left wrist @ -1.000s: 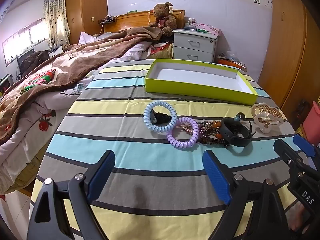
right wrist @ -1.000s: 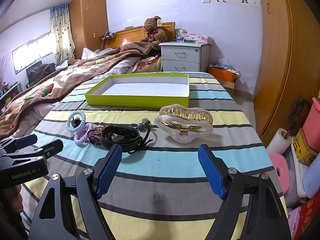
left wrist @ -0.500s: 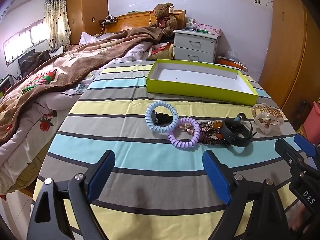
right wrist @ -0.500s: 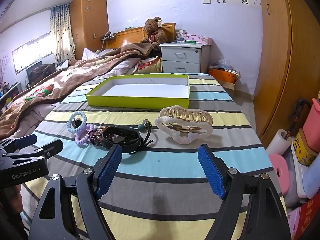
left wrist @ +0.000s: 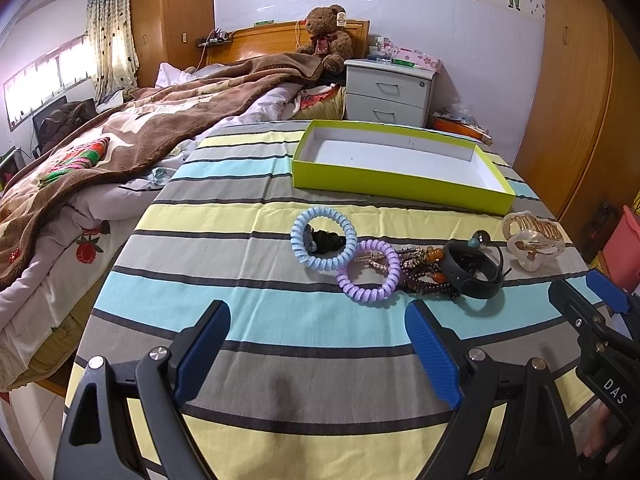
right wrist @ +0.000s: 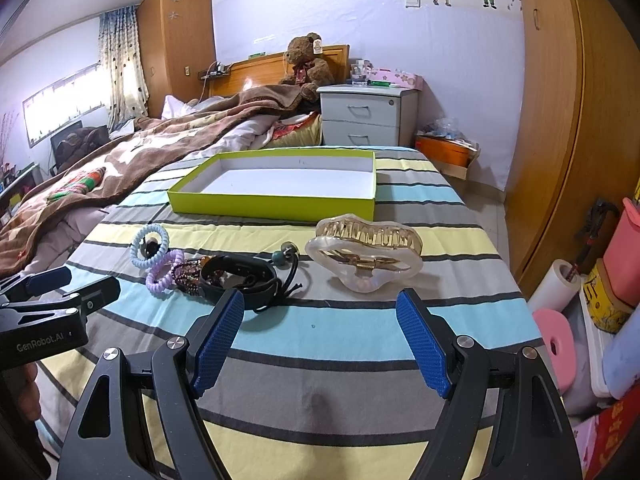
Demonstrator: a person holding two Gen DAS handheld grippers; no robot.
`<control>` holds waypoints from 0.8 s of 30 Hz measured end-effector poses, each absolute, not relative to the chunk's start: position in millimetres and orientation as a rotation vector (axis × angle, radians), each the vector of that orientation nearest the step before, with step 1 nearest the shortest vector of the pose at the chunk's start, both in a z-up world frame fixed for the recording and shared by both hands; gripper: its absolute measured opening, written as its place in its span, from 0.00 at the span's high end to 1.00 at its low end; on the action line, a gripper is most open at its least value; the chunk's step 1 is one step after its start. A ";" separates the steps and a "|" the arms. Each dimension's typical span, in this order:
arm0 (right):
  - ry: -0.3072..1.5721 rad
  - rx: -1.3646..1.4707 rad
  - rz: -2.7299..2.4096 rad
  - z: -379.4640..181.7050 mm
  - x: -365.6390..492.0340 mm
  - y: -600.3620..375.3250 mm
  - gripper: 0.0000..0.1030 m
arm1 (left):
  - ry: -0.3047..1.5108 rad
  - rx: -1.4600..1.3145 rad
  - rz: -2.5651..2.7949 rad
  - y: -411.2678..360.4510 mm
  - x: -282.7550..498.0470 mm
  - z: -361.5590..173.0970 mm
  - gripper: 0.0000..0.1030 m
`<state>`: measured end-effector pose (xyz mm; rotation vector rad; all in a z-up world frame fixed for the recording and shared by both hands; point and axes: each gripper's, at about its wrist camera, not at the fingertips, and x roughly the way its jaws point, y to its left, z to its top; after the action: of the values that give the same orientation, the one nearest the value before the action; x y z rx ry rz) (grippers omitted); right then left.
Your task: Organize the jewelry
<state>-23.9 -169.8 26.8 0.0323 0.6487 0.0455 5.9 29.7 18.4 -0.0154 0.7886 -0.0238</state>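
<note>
Two grippers hover low over a table covered by a striped cloth [left wrist: 248, 308] in grey, pale yellow and light blue bands. The left gripper [left wrist: 316, 350] has black plastic arms with ribbed blue pads [left wrist: 202, 350]; its jaws stand wide apart with nothing between them. The right gripper [right wrist: 320, 338] is of the same make, likewise spread wide and empty.

Jewelry lies in a loose row across the middle of the cloth. A light blue coiled hair tie [left wrist: 324, 238] rests at the left end, ringing a small black item that cannot be identified. A purple coiled hair tie [left wrist: 369, 276] touches it on the right. Next comes a tangle of dark and amber beads [left wrist: 422, 270], then a black band [left wrist: 472, 272] of smooth rubbery look with a thin cord and a teal bead. A large hair claw [right wrist: 364, 258] sits apart at the right end, pearly cream shell with translucent golden teeth.

One shallow rectangular box [left wrist: 400, 182], lime green outside and white inside, stands beyond the row, well apart from it. Nothing lies in it.

A bed with a brown blanket [left wrist: 132, 132] adjoins the table on the left.
</note>
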 end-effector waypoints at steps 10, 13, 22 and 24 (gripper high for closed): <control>0.622 -0.005 0.132 35.7 -7.6 -190.8 0.24 | 0.812 -0.049 -0.084 40.3 17.2 20.7 0.12; 0.578 -0.038 0.152 39.3 -0.3 -198.9 0.24 | 0.816 -0.051 -0.093 47.0 24.1 21.9 0.12; 0.714 -0.110 0.303 28.9 44.4 -218.9 0.24 | 0.861 -0.091 -0.158 58.6 45.6 21.3 0.12; 0.732 -0.129 0.354 25.8 53.0 -218.0 0.24 | 0.867 -0.077 -0.163 56.2 49.1 20.4 0.12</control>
<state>53.0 -218.0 25.8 -0.1289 0.7316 0.3536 49.1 56.2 20.4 -0.0773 0.8675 -0.1628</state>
